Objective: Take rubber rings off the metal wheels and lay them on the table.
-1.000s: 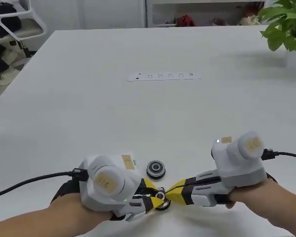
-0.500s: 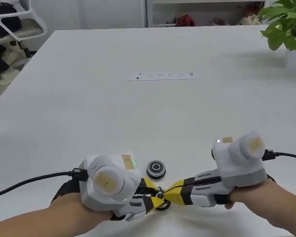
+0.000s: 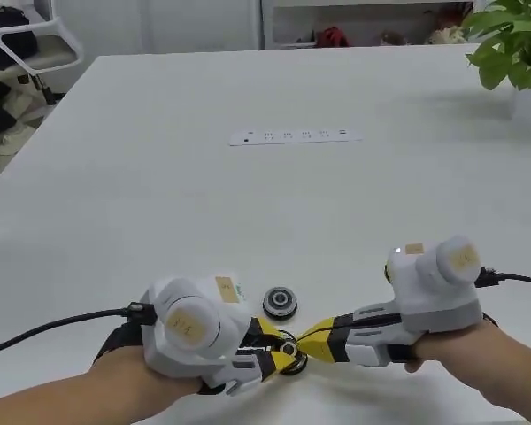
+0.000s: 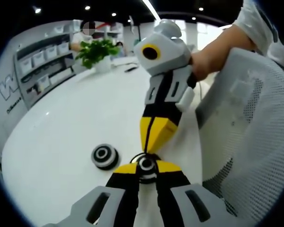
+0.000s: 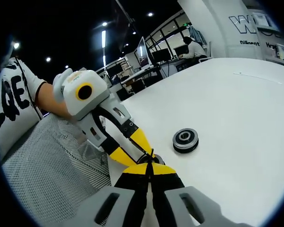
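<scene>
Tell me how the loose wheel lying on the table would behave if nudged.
The loose wheel lies flat, so it would probably slide, not roll. Its black rubber ring likely grips the white table. Metal hub suggests heavy for its size.

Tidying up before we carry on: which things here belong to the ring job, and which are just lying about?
Job: left gripper, right gripper, held wheel between their jaws, second wheel beside them.
Lying about: power strip, plant, chair.
</scene>
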`<action>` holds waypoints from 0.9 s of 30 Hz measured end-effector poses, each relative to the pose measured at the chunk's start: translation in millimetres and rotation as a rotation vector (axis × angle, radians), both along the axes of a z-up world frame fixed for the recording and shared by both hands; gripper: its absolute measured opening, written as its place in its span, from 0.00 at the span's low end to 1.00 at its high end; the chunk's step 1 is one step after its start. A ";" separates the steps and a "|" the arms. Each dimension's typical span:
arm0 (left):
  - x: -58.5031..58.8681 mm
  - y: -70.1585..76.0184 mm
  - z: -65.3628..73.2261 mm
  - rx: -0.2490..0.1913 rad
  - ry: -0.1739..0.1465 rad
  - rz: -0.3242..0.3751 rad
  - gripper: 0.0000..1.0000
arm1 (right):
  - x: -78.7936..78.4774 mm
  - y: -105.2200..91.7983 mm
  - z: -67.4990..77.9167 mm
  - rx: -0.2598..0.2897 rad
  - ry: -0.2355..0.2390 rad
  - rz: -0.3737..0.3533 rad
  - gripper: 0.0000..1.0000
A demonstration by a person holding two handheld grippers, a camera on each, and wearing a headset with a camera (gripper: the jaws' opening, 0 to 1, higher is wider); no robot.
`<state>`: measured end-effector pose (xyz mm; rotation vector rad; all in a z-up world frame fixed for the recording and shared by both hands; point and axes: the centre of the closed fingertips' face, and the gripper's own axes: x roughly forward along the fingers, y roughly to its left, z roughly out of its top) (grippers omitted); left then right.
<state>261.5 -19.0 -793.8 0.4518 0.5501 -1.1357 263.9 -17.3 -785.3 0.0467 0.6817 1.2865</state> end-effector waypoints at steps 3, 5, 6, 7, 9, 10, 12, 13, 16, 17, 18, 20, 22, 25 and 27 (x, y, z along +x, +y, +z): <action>0.3 0.5 0.2 -0.014 0.013 0.004 0.14 | 1.1 -1.0 0.3 0.001 -0.001 -0.006 0.00; -0.1 0.1 0.4 -0.015 0.021 0.004 0.14 | 1.7 -1.3 0.9 0.005 0.001 -0.010 0.00; -0.6 0.1 0.4 -0.011 0.020 -0.002 0.14 | 1.7 -1.4 1.1 0.007 0.004 -0.012 0.00; -0.8 0.0 0.6 -0.010 0.021 -0.004 0.14 | 1.8 -1.4 1.2 0.009 0.005 -0.013 0.00; -1.7 -0.6 1.8 -0.012 0.020 -0.012 0.15 | 1.6 -1.3 1.4 0.010 0.007 -0.014 0.00; -2.3 -0.6 2.1 -0.011 0.021 -0.013 0.16 | 1.5 -1.2 1.8 0.012 0.008 -0.015 0.00; -3.7 -0.5 3.2 -0.010 0.017 -0.020 0.16 | 1.3 -1.0 2.1 0.015 0.010 -0.015 0.00; -4.3 -0.5 3.6 -0.009 0.016 -0.025 0.17 | 1.4 -0.9 2.3 0.016 0.010 -0.015 0.00; -6.3 -0.9 5.1 -0.010 0.017 -0.034 0.20 | 2.2 -0.9 3.4 0.020 0.010 -0.017 0.00; -7.2 -0.8 5.5 -0.007 0.016 -0.040 0.21 | 2.7 -1.1 4.0 0.022 0.010 -0.019 0.00; -7.6 -0.3 5.7 -0.003 0.014 -0.044 0.21 | 2.9 -1.2 5.1 0.024 0.011 -0.021 0.00; -8.0 0.9 6.0 0.006 0.011 -0.047 0.22 | 3.1 -1.3 6.2 0.027 0.013 -0.023 0.00; -8.6 2.0 8.2 0.003 0.012 -0.049 0.23 | 3.0 -1.3 7.4 0.029 0.012 -0.023 0.00; -9.4 2.8 15.2 -0.015 0.017 -0.047 0.24 | 4.0 -1.6 8.6 0.034 0.012 -0.027 0.00; -10.4 3.9 19.5 -0.024 0.019 -0.044 0.25 | 4.7 -2.2 9.2 0.036 0.013 -0.030 0.00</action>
